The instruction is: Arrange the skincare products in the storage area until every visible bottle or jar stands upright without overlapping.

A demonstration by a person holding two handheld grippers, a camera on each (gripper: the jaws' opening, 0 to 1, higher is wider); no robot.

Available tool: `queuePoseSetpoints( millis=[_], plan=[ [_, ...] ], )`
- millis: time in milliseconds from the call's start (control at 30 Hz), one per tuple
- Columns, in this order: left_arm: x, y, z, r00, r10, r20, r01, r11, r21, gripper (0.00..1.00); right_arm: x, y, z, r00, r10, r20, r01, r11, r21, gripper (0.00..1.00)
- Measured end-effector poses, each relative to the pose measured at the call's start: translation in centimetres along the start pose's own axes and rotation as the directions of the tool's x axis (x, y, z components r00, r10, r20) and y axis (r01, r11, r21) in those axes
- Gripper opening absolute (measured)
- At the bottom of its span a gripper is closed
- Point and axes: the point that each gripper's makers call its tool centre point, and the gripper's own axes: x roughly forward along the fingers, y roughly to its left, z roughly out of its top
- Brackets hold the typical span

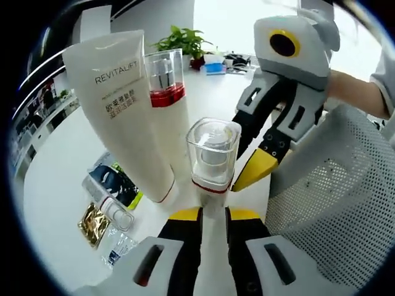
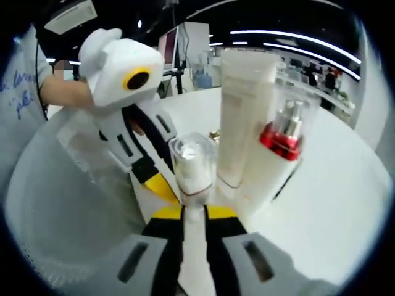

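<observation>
The left claw (image 1: 213, 213) pinches a clear-capped white bottle (image 1: 213, 154) upright above the white surface (image 1: 55, 185); the right claw (image 2: 197, 213) grips its other side. Behind stands a white tube (image 1: 120, 105) reading "REVITALIFT" (smaller characters illegible) beside a red-collared pump bottle (image 1: 168, 92).

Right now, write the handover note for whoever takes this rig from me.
Left hand-held gripper: shut on the clear-capped pump bottle, held upright.
Right hand-held gripper: appears shut on the same bottle from the other side.
Revitalift tube and red-banded bottle stand close together on the white table, beyond the held bottle.
White mesh basket sits beside the grippers; sachets lie on the table.
Done: tube and red-banded bottle standing.
Left: set the pump bottle down upright, clear of the others.
</observation>
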Motion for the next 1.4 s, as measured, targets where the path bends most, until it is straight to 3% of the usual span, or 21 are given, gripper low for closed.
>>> queuePoseSetpoints(
  millis=[467, 1400],
  plan=[
    [1.3, 0.7, 1.2, 0.999, 0.029, 0.019, -0.028, 0.999, -0.043, 0.07, -0.6, -2.0, -0.6, 0.996, -0.084, 0.0, 0.084, 0.995, 0.044, 0.11],
    [2.0, 1.5, 2.0, 0.998, 0.046, 0.034, -0.043, 0.996, -0.083, 0.02, -0.7, -3.7, -0.9, 0.991, -0.134, -0.007, 0.134, 0.985, 0.105, 0.06]
  ],
)
